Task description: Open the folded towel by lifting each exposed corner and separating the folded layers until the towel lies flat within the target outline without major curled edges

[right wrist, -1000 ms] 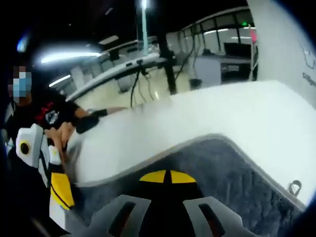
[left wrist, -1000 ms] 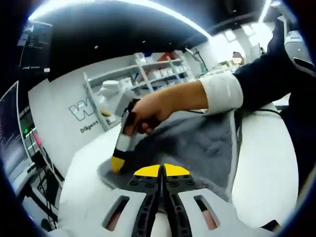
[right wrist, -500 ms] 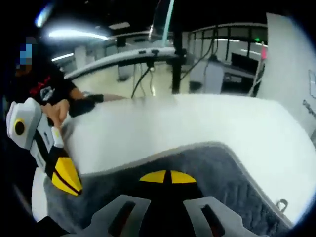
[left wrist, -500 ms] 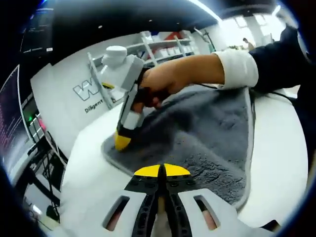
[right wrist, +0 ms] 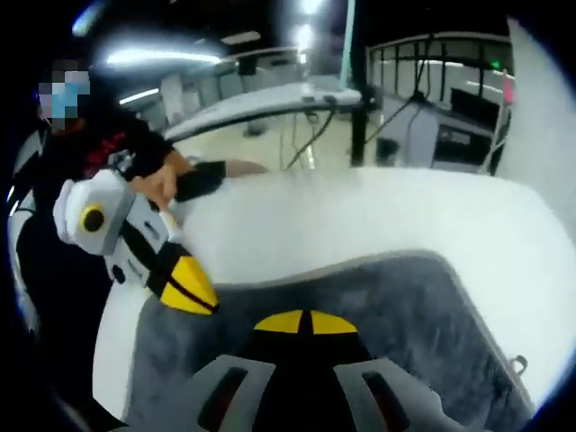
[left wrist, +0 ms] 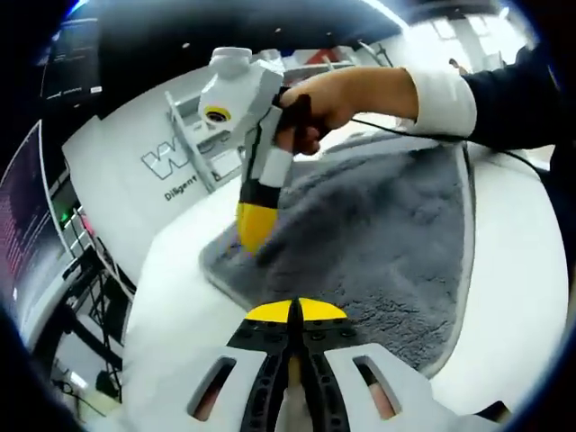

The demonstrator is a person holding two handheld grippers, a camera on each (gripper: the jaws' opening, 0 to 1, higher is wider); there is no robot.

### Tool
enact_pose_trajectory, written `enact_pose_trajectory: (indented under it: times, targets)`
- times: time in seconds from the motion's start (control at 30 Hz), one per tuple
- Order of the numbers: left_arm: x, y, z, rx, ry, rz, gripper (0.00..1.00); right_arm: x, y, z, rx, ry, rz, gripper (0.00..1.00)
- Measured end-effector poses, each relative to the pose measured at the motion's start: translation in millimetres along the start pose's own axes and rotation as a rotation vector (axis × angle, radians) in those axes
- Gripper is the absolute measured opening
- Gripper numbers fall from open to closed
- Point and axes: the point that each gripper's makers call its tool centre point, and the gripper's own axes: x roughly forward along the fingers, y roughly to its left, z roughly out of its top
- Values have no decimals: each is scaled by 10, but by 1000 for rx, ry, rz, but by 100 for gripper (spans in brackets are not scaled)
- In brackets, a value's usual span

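A grey towel (left wrist: 387, 225) lies spread on the white table (left wrist: 180, 306), with a thick doubled edge at its far left corner. My left gripper (left wrist: 295, 310) is shut, its yellow tips at the towel's near edge. A hand holds my right gripper (left wrist: 255, 225) tip-down on the towel near that corner, jaws together. In the right gripper view the towel (right wrist: 396, 306) spreads ahead of the shut right gripper (right wrist: 306, 321). The left gripper (right wrist: 184, 286) comes in from the left at the towel's edge. Whether either holds cloth is hidden.
The table (right wrist: 342, 216) runs well past the towel on all sides. A white wall with lettering (left wrist: 162, 171) and shelves (left wrist: 193, 148) stand behind it. A person (right wrist: 81, 171) stands at the table's left edge. A small loop (right wrist: 517, 364) hangs at the towel's right border.
The right gripper has risen and tilted more upright over the towel's far left corner. The left gripper has come closer in along the towel's edge. Both cameras shifted.
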Motion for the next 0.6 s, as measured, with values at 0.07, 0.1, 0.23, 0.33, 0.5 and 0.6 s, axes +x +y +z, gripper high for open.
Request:
enact_pose_trajectory:
  times: [0.07,0.1,0.23,0.33,0.5,0.6]
  targets:
    - [2,7,-4,-11,3,-1,1,52,6,-34,-22,24,3,0]
    - [-4,27,-19,-12,14,9,1,79,-8,-49,-28,33,-2,0]
    - [-8,59,-36,-19,25,26,1,70,-76,14,-18,16,-3,0]
    - [-7,82,-50,-20,31,38,1,85,-127,69,-11,-1,-12,0]
    - [-21,266,-114,24,87,144,1,169,-297,220,-41,-44,-89,0]
    - [-7,144,-1,-3,30,91,1,192,-344,274,4,-59,-87,0]
